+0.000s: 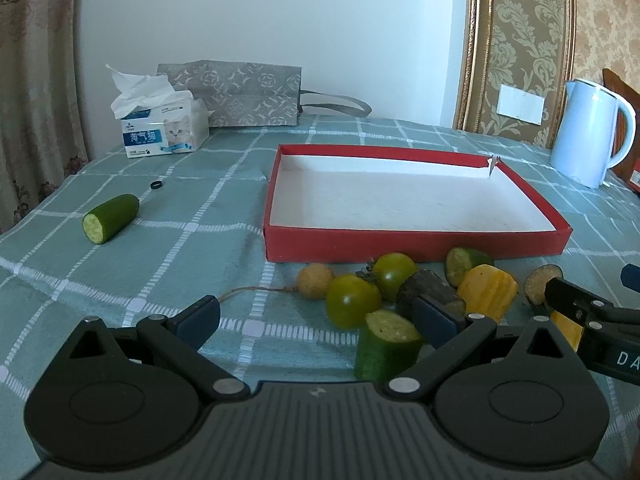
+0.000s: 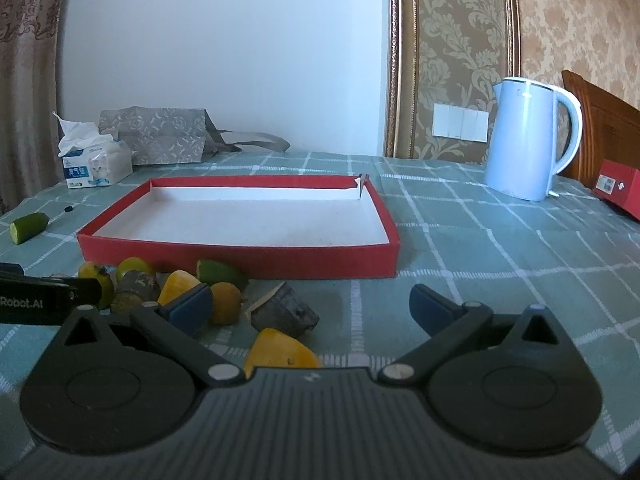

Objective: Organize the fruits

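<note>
An empty red tray (image 1: pixel 416 242) with a white floor lies on the checked cloth; it also shows in the right wrist view (image 2: pixel 240 262). Before its near wall lies a pile of produce: two green tomatoes (image 1: pixel 352 300), a tan round fruit (image 1: pixel 314 281), a cucumber stub (image 1: pixel 386 346), yellow pieces (image 1: pixel 486 290) and dark chunks (image 1: pixel 428 286). A lone cucumber piece (image 1: pixel 110 218) lies far left. My left gripper (image 1: pixel 318 318) is open, the cucumber stub between its fingers. My right gripper (image 2: pixel 312 306) is open over a yellow piece (image 2: pixel 280 350) and a dark chunk (image 2: pixel 286 312).
A tissue box (image 1: pixel 164 130) and a grey patterned bag (image 1: pixel 248 94) stand at the back left. A pale blue kettle (image 2: pixel 528 140) stands at the back right, with a red box (image 2: pixel 618 190) beside it. A small black ring (image 1: pixel 157 185) lies near the lone cucumber.
</note>
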Demonstrator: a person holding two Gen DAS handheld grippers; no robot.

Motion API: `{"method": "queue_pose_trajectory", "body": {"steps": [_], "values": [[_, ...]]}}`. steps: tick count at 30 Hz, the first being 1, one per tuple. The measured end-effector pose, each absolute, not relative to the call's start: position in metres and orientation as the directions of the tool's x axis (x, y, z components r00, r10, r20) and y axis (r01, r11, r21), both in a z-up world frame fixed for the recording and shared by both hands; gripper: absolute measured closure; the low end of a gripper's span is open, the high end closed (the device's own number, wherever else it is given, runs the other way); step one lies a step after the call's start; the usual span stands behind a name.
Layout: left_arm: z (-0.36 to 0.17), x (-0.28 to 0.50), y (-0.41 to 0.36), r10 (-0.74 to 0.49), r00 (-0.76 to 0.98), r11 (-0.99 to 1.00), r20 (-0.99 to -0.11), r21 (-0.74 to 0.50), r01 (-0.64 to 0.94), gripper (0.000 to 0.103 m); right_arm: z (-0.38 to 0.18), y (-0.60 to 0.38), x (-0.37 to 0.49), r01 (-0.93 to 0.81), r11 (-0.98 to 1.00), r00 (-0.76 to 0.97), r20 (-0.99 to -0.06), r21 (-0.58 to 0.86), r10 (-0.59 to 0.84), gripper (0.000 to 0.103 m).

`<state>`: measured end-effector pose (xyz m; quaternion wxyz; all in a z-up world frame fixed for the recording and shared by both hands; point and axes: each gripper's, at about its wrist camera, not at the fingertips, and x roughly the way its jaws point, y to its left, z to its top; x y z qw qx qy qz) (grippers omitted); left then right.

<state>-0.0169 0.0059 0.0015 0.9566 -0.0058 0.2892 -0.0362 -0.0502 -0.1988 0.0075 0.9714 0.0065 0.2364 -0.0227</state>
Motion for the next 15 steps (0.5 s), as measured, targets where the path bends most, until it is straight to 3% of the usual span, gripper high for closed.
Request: {"method": "queue_pose_trajectory", "body": {"steps": [15], "values": [[-0.0008, -0.0181, 0.0042, -0.082, 0.827, 0.997, -0.557, -0.035, 0.075, 0.0, 0.005, -0.2015, -0.05, 0.045, 0.999, 0.883, -0.468, 0.021, -0.03, 0.0]]}}
